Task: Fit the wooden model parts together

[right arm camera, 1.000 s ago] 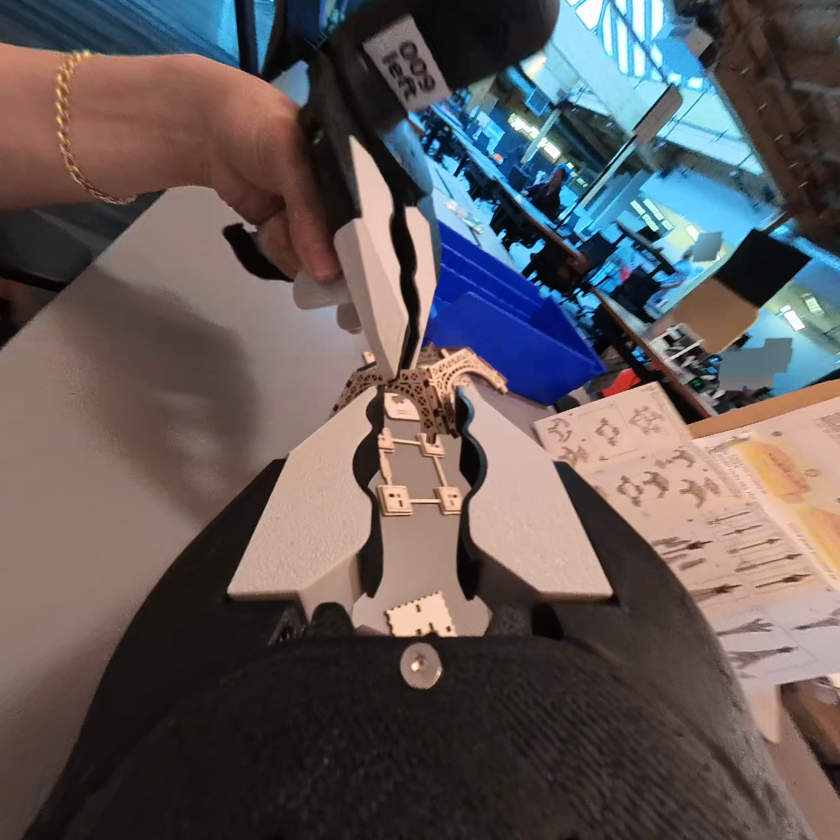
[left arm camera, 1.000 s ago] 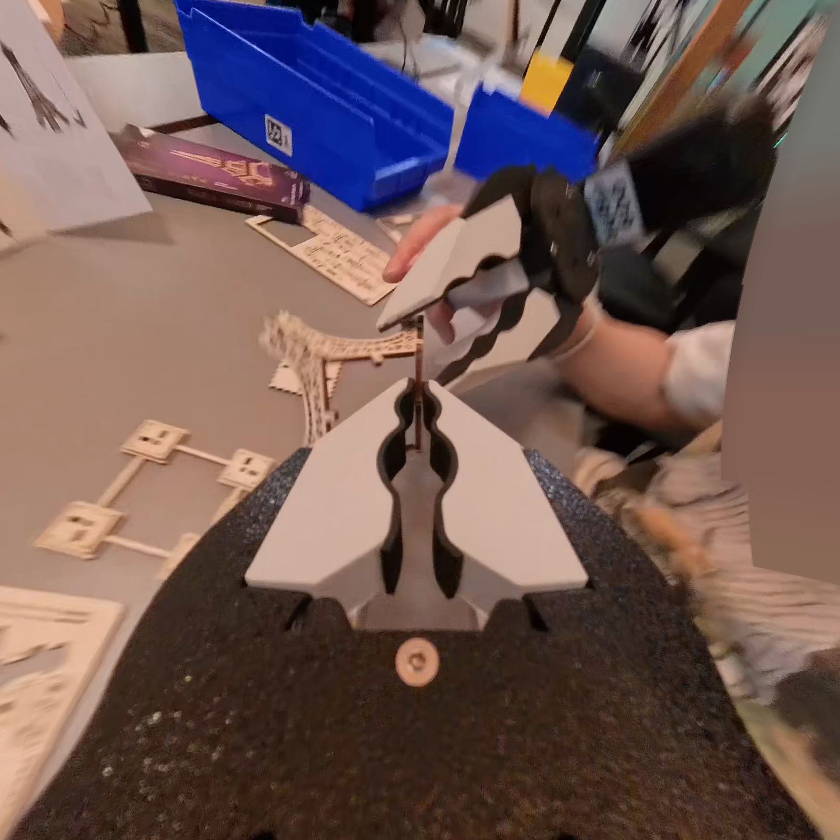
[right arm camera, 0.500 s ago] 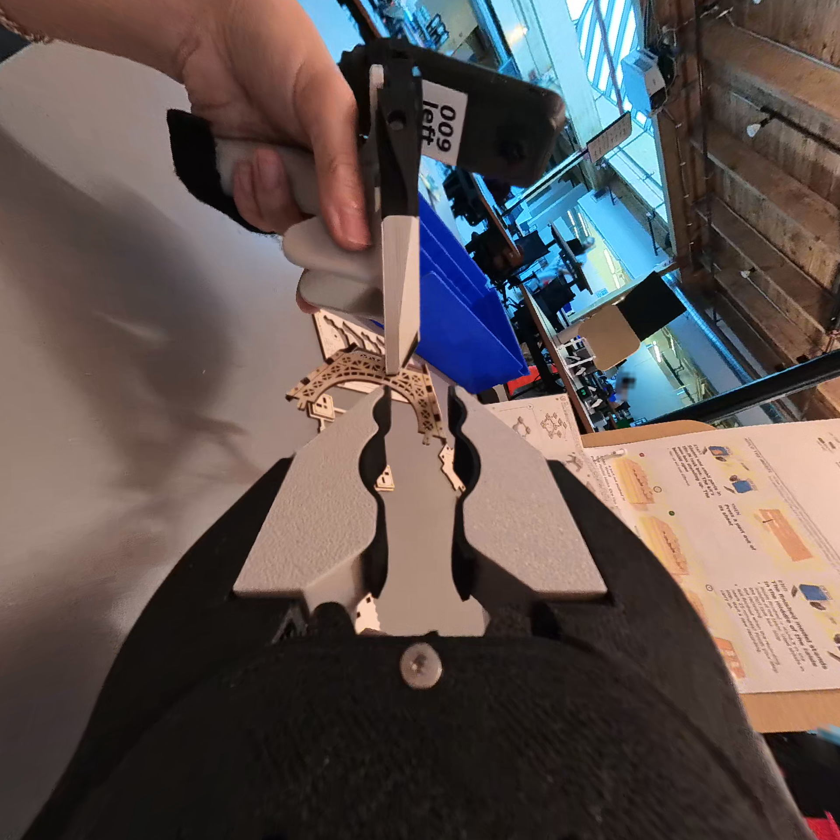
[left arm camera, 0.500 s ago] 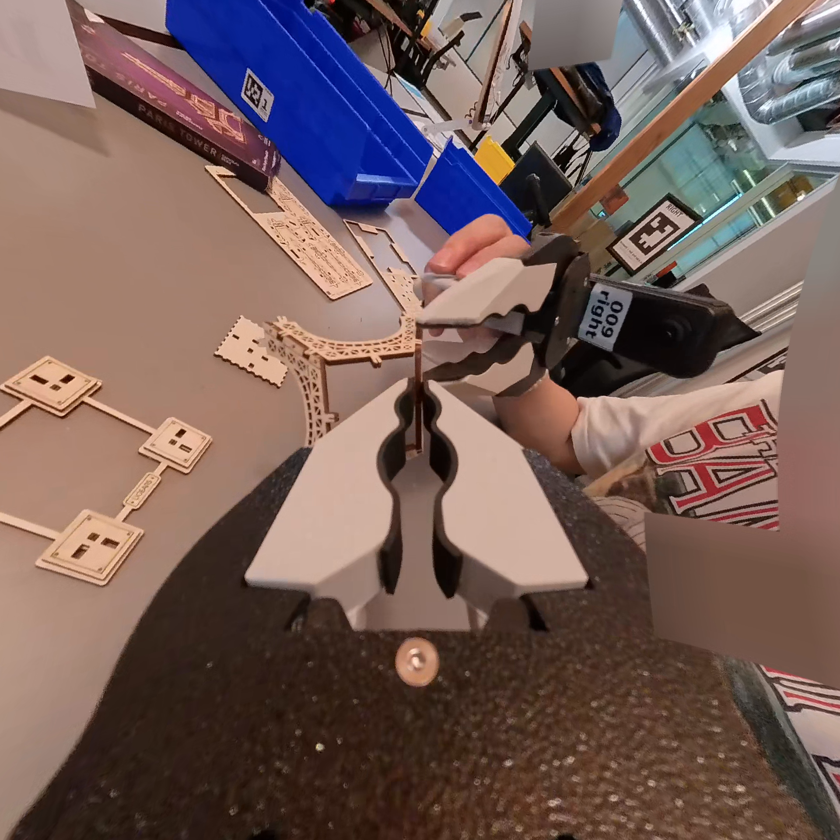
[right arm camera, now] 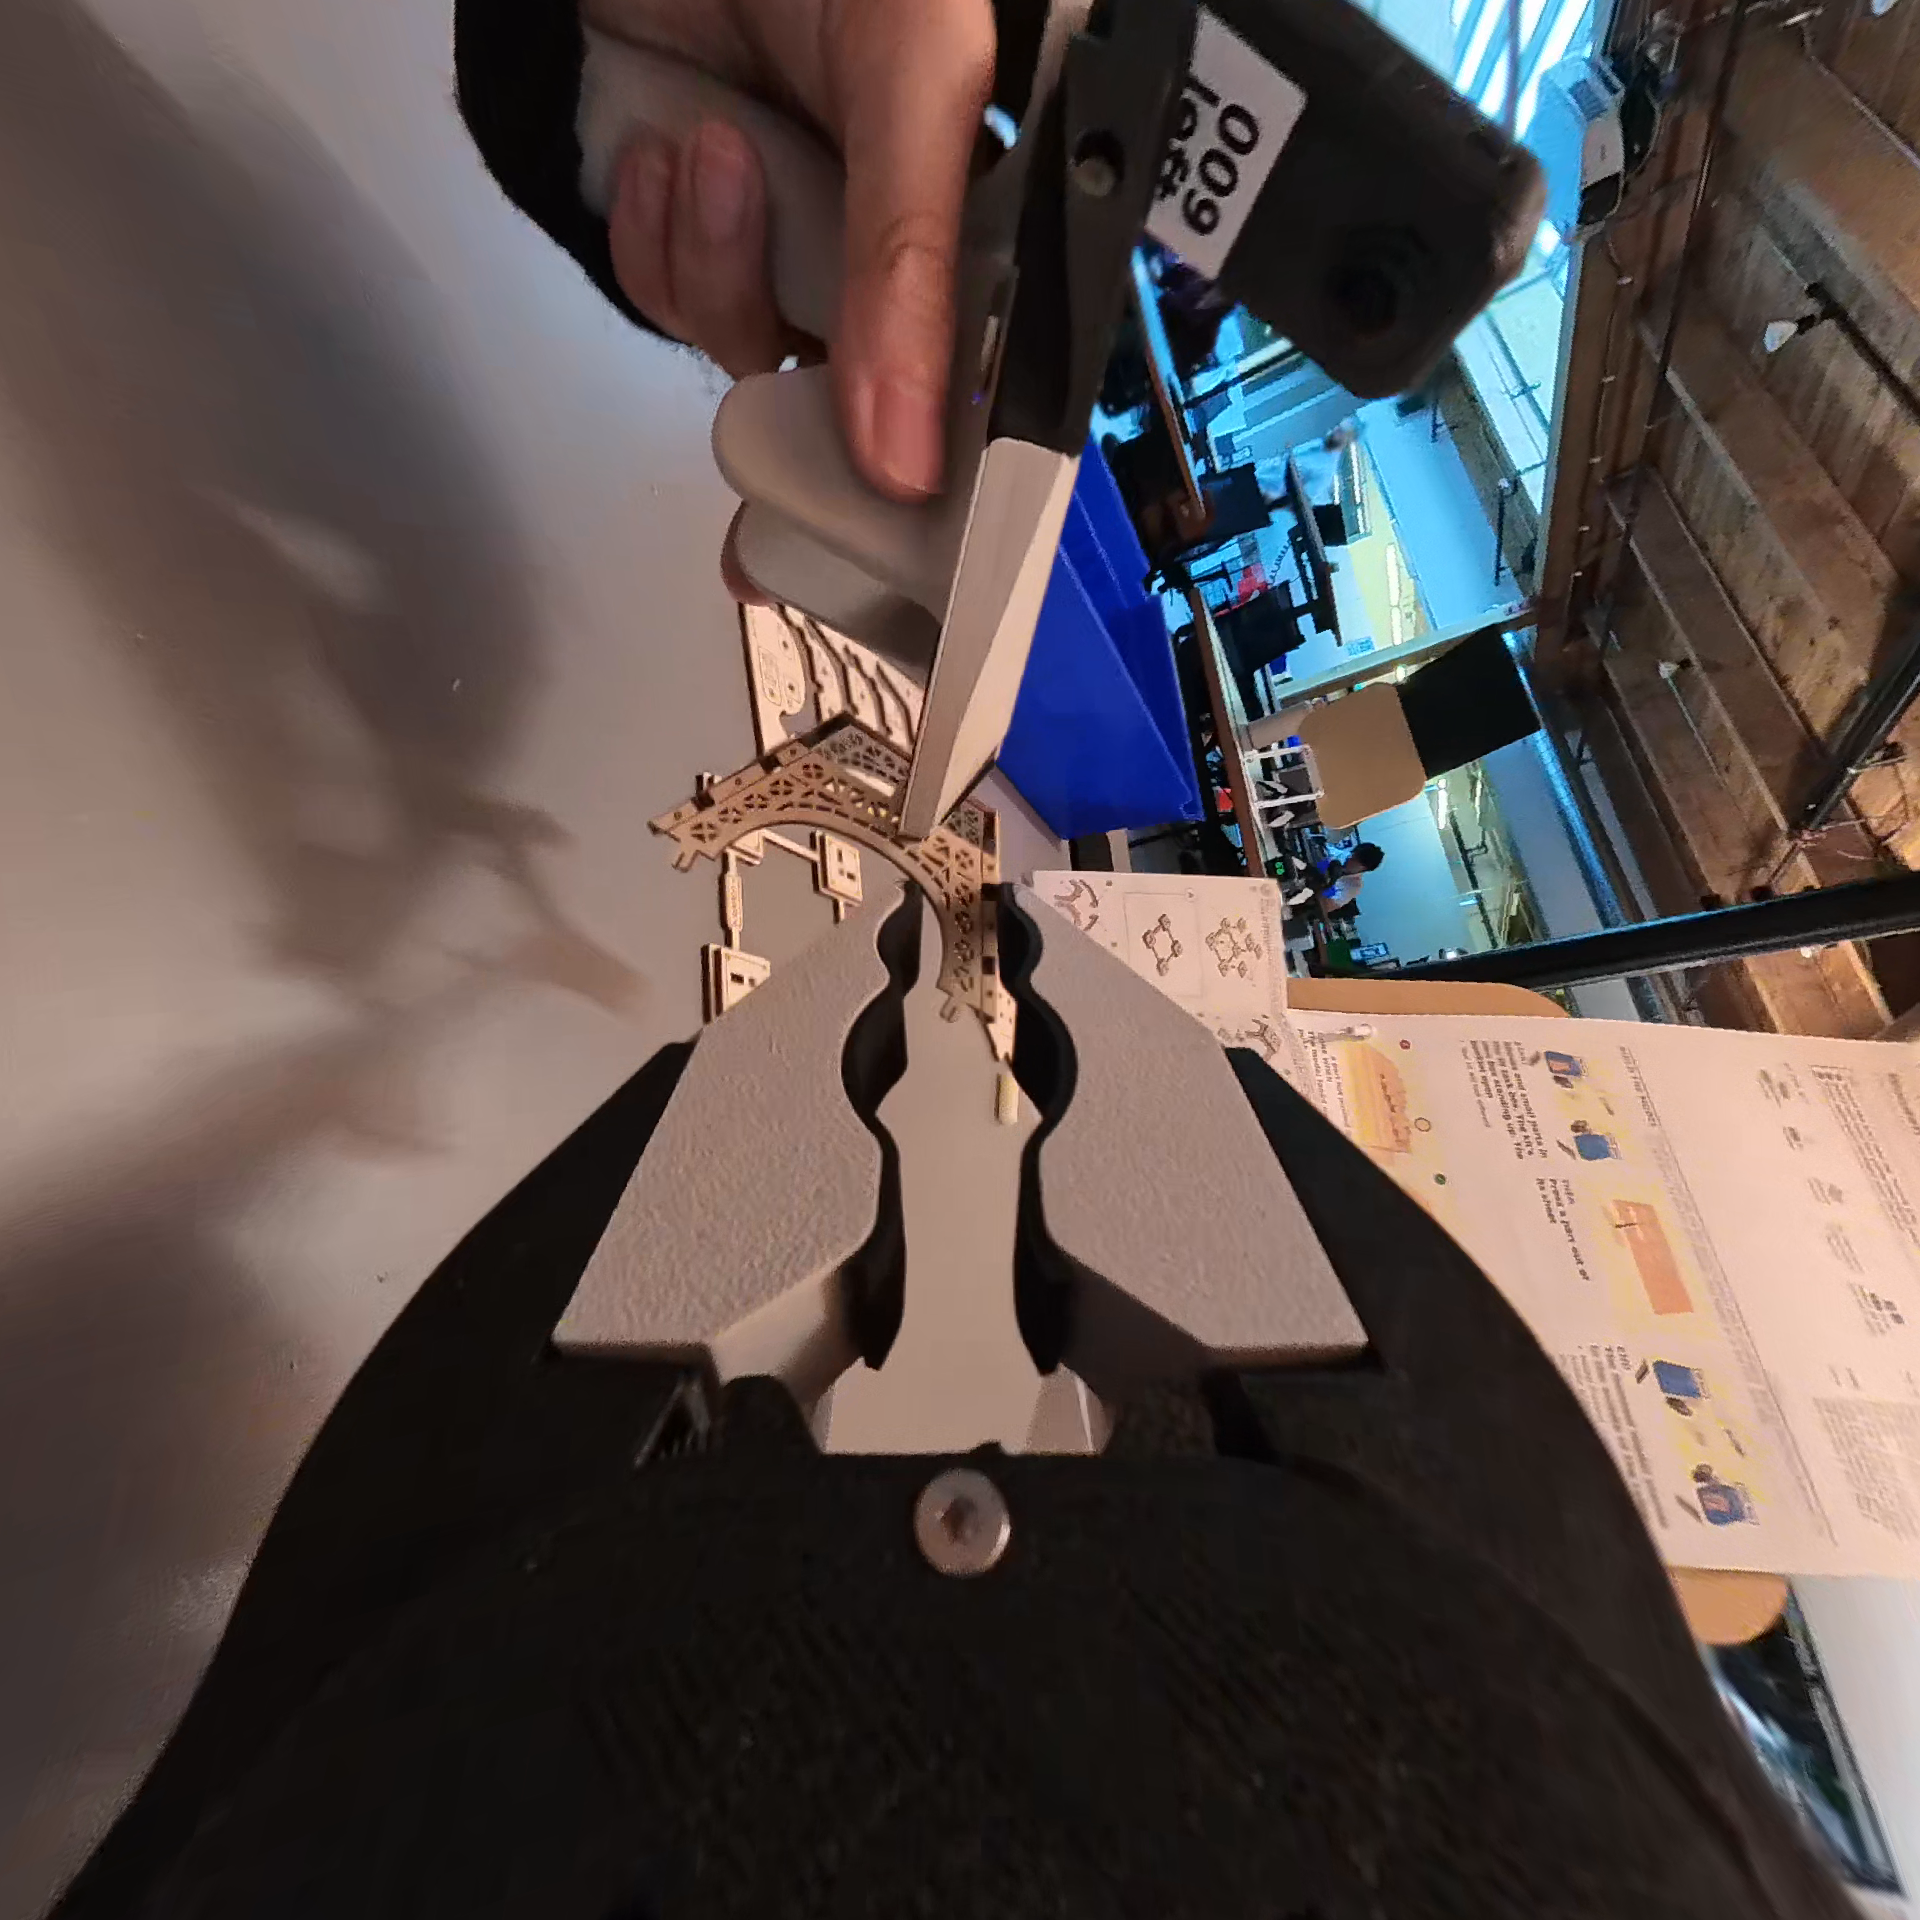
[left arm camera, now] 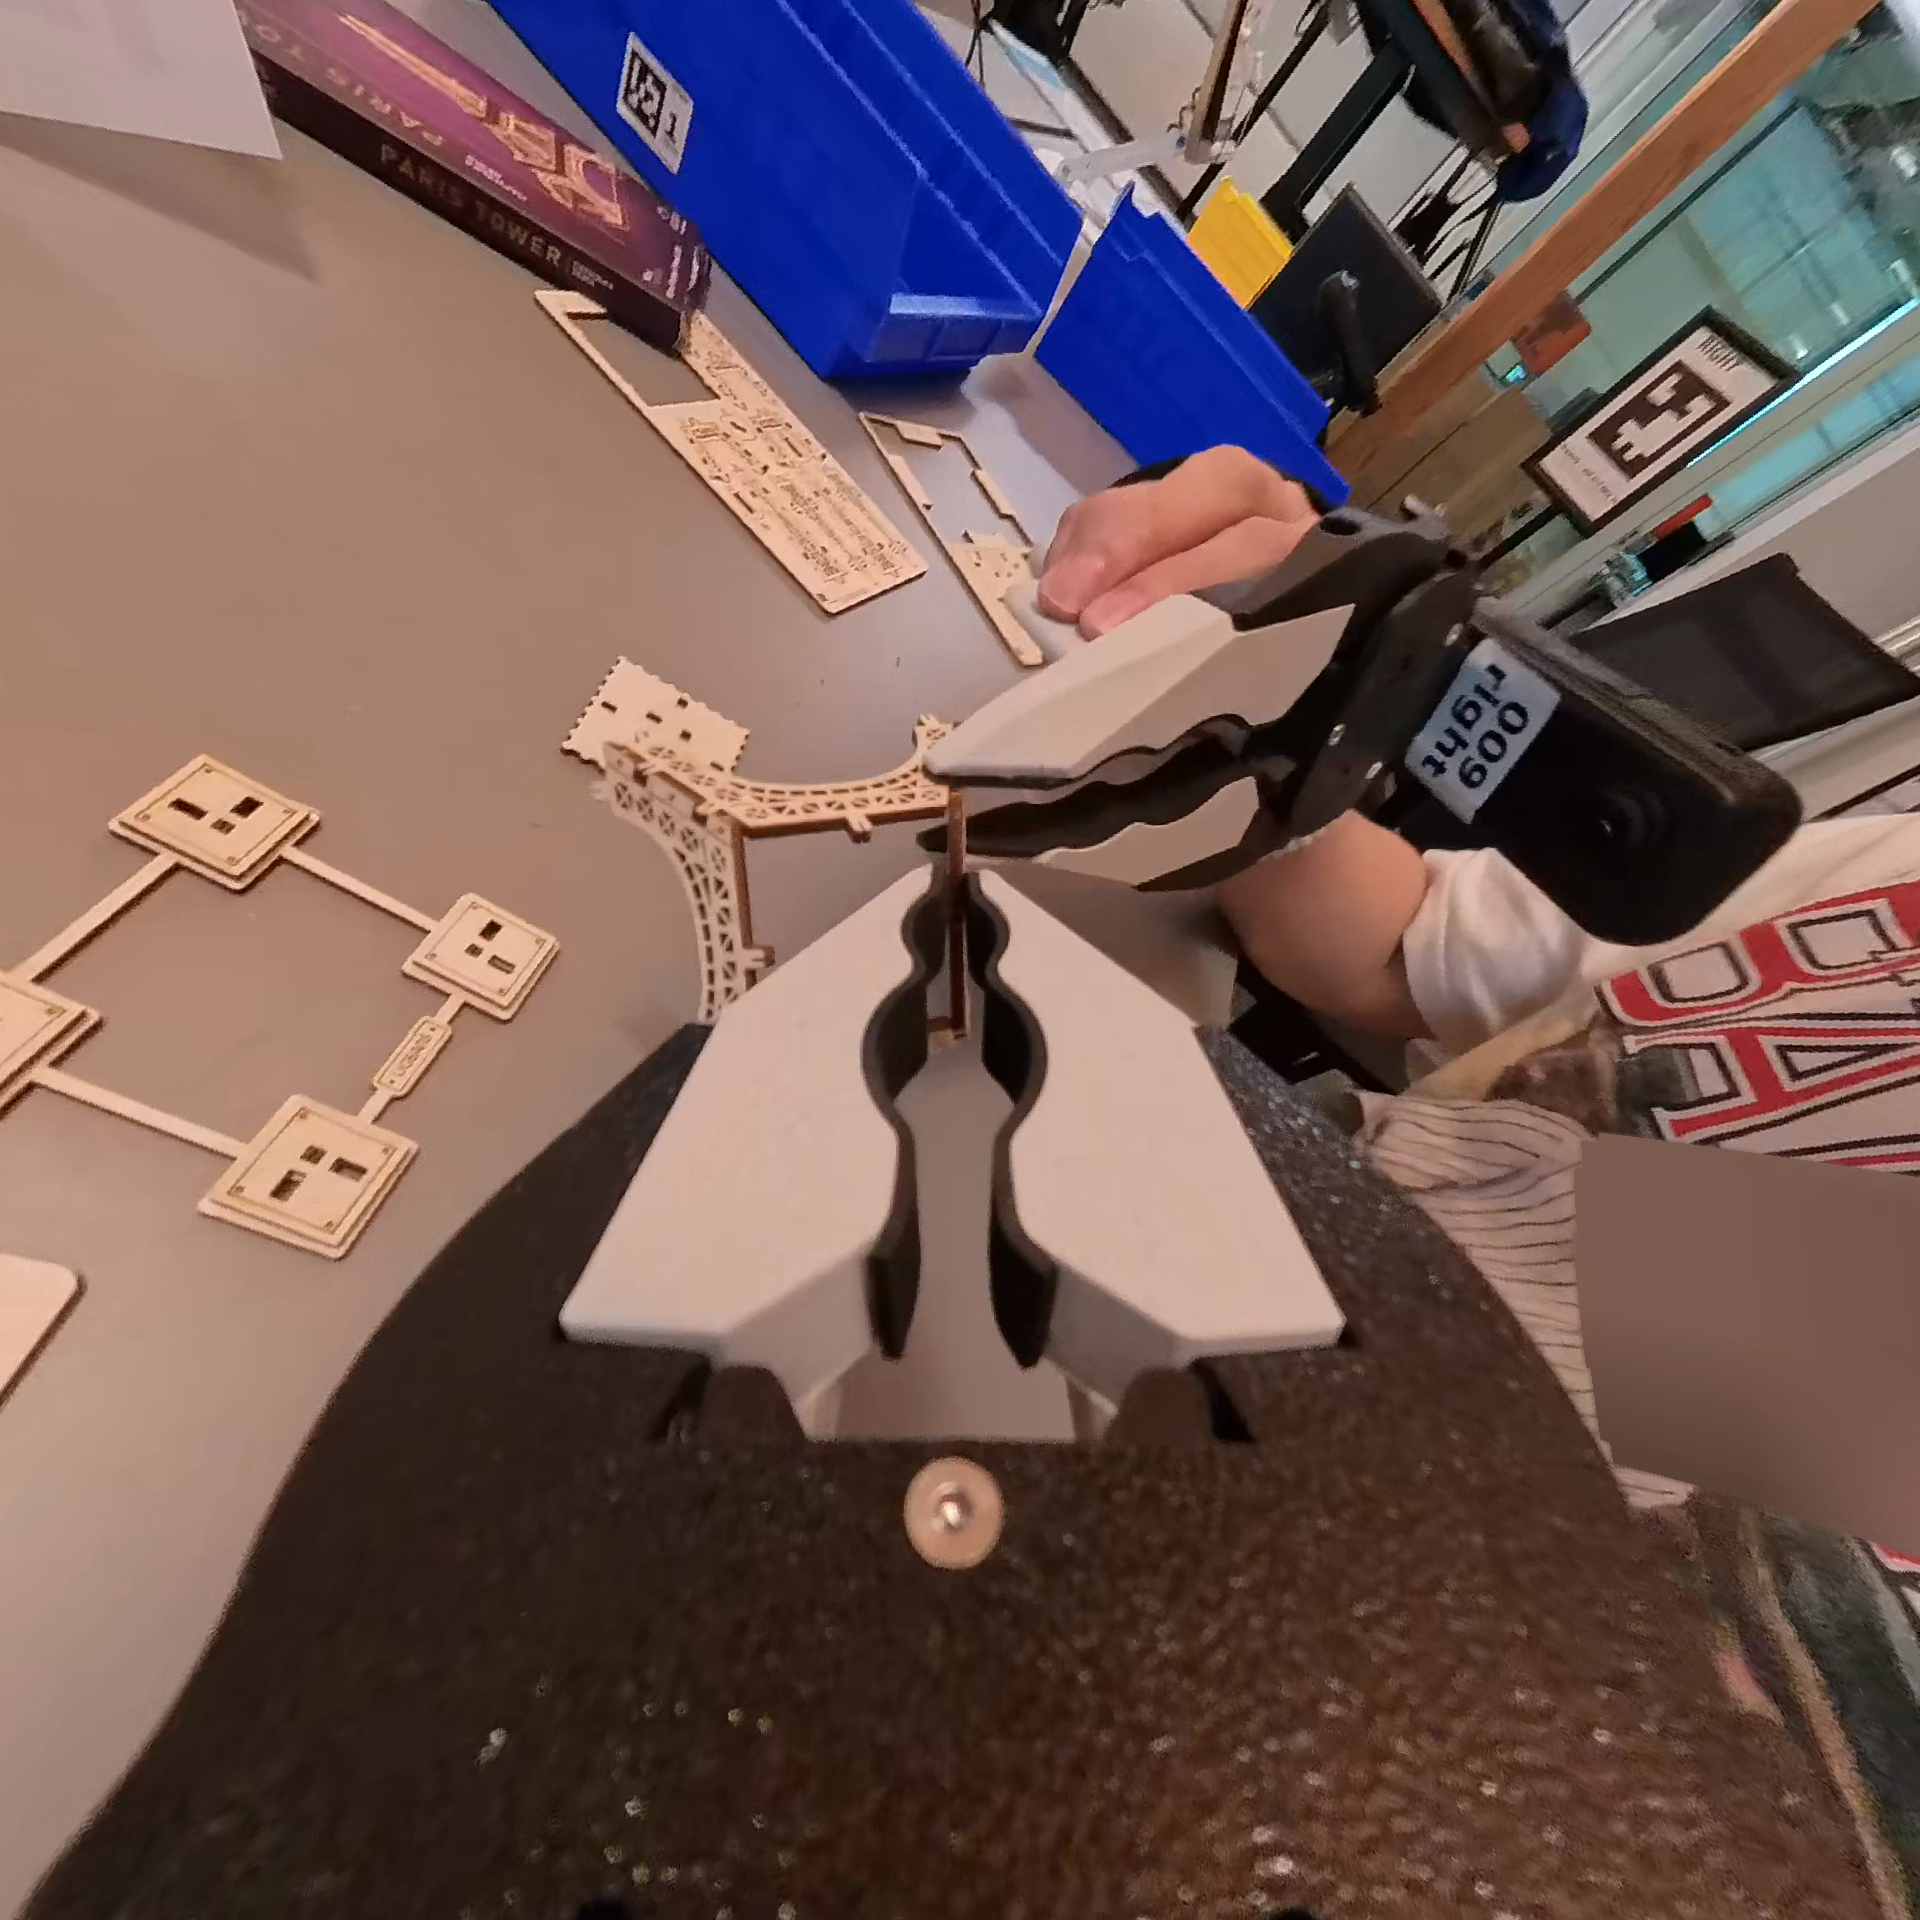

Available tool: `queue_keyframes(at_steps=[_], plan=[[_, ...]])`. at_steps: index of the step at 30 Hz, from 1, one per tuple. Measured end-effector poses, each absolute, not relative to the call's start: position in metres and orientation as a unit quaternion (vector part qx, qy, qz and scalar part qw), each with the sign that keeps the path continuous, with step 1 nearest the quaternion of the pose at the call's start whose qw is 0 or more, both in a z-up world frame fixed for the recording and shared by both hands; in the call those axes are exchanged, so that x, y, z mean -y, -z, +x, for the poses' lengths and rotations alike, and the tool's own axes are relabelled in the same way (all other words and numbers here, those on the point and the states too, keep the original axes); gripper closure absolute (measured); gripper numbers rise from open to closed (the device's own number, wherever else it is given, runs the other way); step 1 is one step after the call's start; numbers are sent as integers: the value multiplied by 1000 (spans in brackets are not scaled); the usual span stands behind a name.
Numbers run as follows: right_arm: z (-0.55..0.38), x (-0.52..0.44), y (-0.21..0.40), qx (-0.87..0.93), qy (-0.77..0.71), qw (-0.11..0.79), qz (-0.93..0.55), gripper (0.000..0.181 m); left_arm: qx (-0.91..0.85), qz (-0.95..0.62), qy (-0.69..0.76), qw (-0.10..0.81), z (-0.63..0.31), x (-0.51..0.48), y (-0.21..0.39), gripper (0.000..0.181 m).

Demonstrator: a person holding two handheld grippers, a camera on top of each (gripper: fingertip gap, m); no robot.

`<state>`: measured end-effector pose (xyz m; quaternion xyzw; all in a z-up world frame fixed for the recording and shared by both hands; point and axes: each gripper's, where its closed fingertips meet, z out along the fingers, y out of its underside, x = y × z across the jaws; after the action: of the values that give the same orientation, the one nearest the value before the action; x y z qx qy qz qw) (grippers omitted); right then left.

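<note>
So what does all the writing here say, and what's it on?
I can't repeat wording, only say where it stands.
Purple box: gold and pale lettering.
Blue bin: white sticker with a square code.
Right tongs, left tongs: a white label on each, dark print.
Framed sign: black-and-white code.
Shirt: big red letters.
Instruction sheet: print too small to read.

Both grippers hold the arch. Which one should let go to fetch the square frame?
Left, probably: the frame lies on the table on the left gripper's side, away from the right gripper, whose jaws are shut on the arch and could keep it.
</note>
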<state>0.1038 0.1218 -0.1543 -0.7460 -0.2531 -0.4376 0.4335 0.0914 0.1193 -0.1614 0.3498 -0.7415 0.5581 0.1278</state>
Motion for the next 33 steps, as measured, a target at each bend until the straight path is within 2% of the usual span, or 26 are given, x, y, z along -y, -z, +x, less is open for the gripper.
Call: queue_keyframes(at_steps=[8, 13, 15, 18, 21, 23, 26, 33], plan=[[103, -122, 158, 267, 444, 404, -754, 173, 763, 334, -545, 95, 91, -121, 162, 181], [104, -124, 156, 275, 471, 395, -739, 171, 785, 306, -537, 43, 92, -122, 162, 181], [104, -123, 154, 268, 457, 415, -739, 169, 800, 282, -530, 1, 94, -124, 160, 181], [101, -112, 155, 235, 360, 474, -768, 144, 837, 203, -499, -94, 91, -127, 157, 181], [105, -97, 121, 137, 265, 603, -740, 143, 869, 120, -446, -177, 87, -126, 159, 181], [105, -87, 104, 117, 239, 651, -711, 144, 882, 56, -418, -211, 82, -122, 163, 181], [100, -83, 108, 141, 242, 643, -713, 132, 894, -56, -371, -246, 69, -117, 175, 181], [80, -93, 128, 190, 194, 622, -735, 135, 885, -160, -356, -256, 50, -104, 181, 181]])
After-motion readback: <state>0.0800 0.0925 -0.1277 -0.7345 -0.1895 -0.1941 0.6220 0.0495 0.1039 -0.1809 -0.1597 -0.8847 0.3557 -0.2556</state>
